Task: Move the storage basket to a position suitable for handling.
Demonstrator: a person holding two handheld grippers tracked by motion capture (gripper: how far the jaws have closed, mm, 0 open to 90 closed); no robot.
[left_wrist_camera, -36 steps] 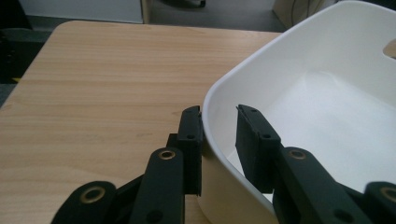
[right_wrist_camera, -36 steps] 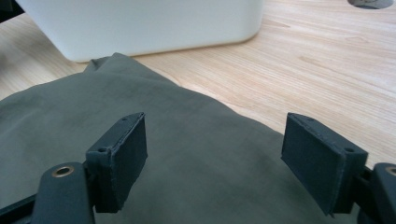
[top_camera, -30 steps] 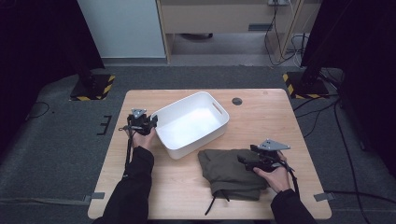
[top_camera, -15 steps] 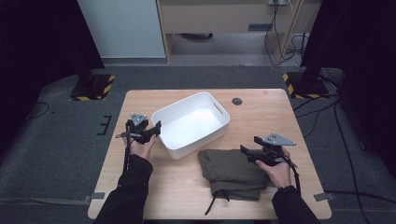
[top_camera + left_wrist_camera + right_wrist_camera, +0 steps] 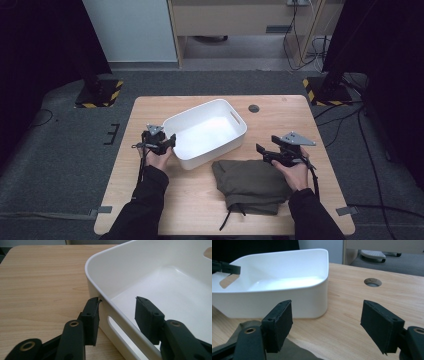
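Far left of the high view, the left gripper (image 5: 169,142) sits at the near-left end of the white plastic bin (image 5: 235,131), held in the person's left hand (image 5: 159,159). In the left gripper view its fingers (image 5: 91,320) straddle the bin's end wall: one outside, edge just touching the rim by the handle slot, the other inside over the bin floor, standing off the wall. They have just been closing in again after opening, with the rim between them, yet there's no pinch on the wall: spread, not clamped.

Moving right, the bin lies slantwise across the middle of the light wooden tabletop (image 5: 150,112), nothing visible inside it. Just in front of its near-right side lies the folded olive-green garment (image 5: 250,182), a dark drawstring trailing off toward the tabletop's near edge. Bin and garment are close; whether they touch, I can't tell.

Right again: the right gripper (image 5: 261,152), in the right hand (image 5: 295,172), hangs above the garment's far-right corner. The right gripper view shows its fingers (image 5: 278,325) spread wide, nothing between them but bare wood, the garment's edge low under the left finger. Beyond, a round cable hole (image 5: 254,108) in the tabletop.
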